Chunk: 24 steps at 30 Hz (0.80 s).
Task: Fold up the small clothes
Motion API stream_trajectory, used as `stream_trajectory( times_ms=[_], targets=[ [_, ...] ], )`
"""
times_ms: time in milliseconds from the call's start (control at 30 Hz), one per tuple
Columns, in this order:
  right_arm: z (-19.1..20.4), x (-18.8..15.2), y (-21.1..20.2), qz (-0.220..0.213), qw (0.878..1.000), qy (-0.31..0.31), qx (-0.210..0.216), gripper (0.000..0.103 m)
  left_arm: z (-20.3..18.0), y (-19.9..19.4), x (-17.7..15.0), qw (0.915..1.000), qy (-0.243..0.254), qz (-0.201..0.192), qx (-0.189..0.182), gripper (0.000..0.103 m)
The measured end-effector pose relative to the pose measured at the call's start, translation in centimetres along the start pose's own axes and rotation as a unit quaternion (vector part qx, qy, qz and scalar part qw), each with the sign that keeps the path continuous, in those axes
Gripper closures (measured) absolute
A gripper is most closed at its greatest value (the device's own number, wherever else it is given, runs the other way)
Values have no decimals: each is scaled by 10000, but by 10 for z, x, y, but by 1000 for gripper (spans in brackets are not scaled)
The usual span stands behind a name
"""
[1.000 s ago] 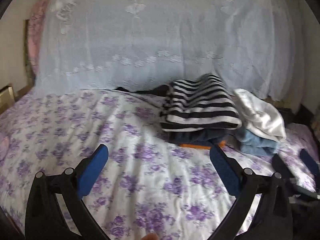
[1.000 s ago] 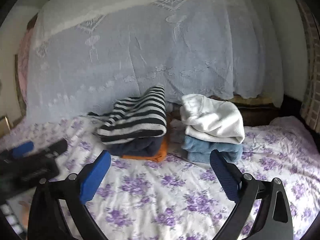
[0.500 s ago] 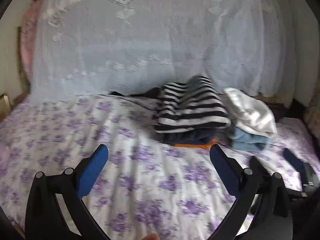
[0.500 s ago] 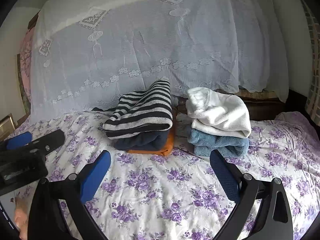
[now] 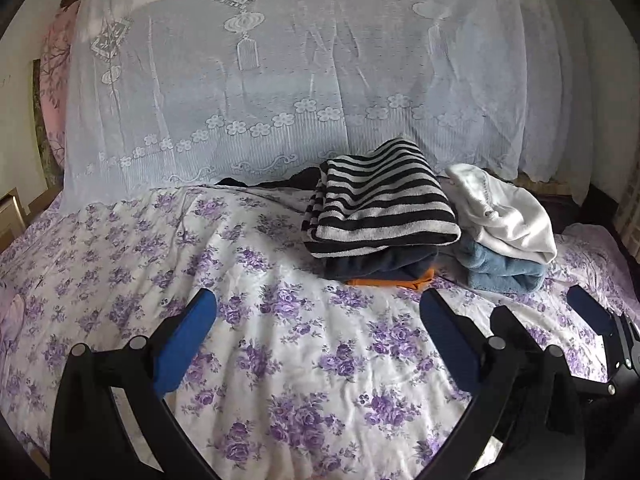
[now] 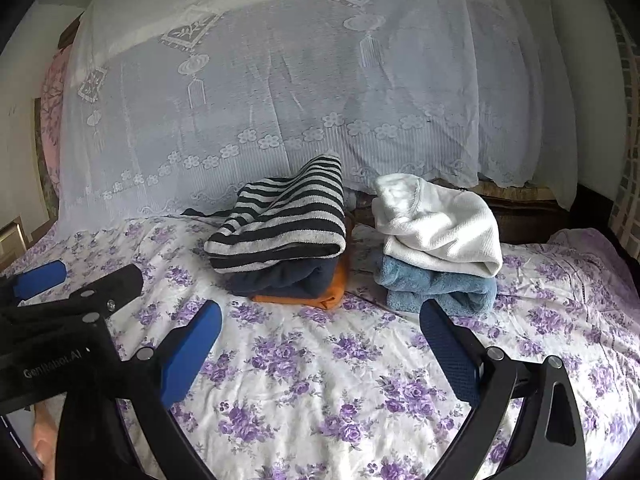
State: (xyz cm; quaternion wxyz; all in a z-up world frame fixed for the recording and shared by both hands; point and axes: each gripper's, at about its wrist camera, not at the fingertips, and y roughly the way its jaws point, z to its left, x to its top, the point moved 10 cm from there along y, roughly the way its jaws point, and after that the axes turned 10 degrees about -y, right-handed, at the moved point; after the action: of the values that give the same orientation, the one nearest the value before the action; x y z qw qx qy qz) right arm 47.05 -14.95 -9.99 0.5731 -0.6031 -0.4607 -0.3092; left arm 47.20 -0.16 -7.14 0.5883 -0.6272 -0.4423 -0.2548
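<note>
Two stacks of folded clothes sit on the bed. The left stack has a black-and-white striped top over a dark navy piece and an orange piece. The right stack has a white garment on a light blue one. My left gripper is open and empty, held above the sheet short of the stacks. My right gripper is open and empty in front of both stacks.
The bed has a white sheet with purple flowers. A white lace net curtain hangs behind the stacks. A dark garment lies at the curtain's foot. The other gripper shows at each view's side.
Both grippers have pulled back and risen a little, still open. The stacks lie a bit farther off and have not been touched.
</note>
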Motion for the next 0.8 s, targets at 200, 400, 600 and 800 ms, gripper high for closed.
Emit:
stream_trajectory(
  times_ms=[200, 400, 600, 800],
  targets=[
    [1, 0, 1, 7, 10000, -1, 33, 3, 0, -2, 2, 9999, 53, -119, 31, 4],
    [1, 0, 1, 5, 10000, -5, 38, 3, 0, -4, 3, 9999, 52, -147, 34, 4],
    [1, 0, 0, 2, 10000, -23, 24, 3, -2, -3, 3, 9999, 55, -93, -8, 4],
    [1, 0, 0, -2, 10000, -22, 28, 3, -2, -1, 1, 10000, -5, 6, -41, 4]
  ],
)
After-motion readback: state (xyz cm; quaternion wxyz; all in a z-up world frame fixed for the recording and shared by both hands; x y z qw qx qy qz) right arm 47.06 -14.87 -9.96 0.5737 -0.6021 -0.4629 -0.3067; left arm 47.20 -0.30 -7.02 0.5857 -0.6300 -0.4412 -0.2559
